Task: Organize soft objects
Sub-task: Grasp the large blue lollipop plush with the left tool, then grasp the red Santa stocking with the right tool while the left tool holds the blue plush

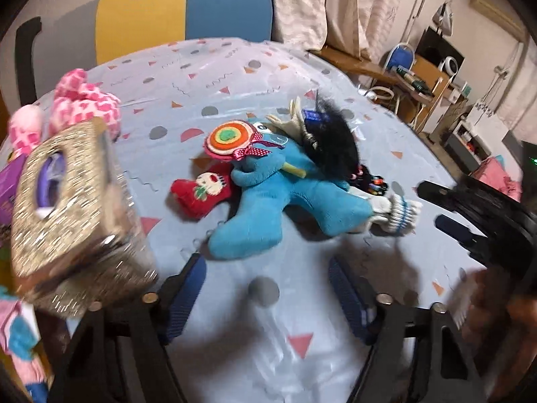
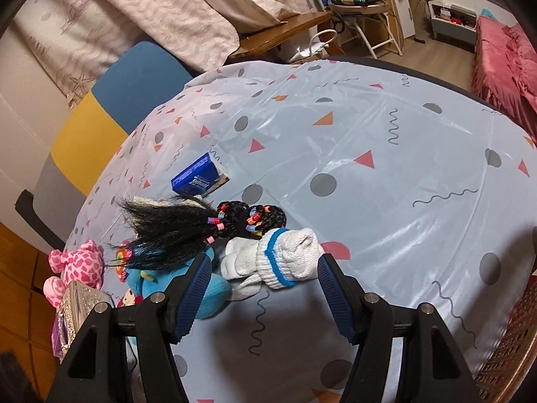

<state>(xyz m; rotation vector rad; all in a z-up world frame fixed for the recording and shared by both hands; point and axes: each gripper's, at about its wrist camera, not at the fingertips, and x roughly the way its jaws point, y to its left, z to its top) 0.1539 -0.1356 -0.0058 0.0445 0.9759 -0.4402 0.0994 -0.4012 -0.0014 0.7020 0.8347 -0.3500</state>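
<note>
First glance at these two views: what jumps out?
The blue plush toy sprawled mid-table, a felt lollipop at its head and black doll hair across it. White socks with blue bands lie just ahead of the right gripper; a glittery tissue box looms at left.

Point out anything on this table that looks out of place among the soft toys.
The small blue packet lies apart from the heap, behind the black hair piece: a flat printed pack, not plush. The glittery box at the table's left edge also looks rigid. Everything else, such as the blue plush, looks soft.
</note>
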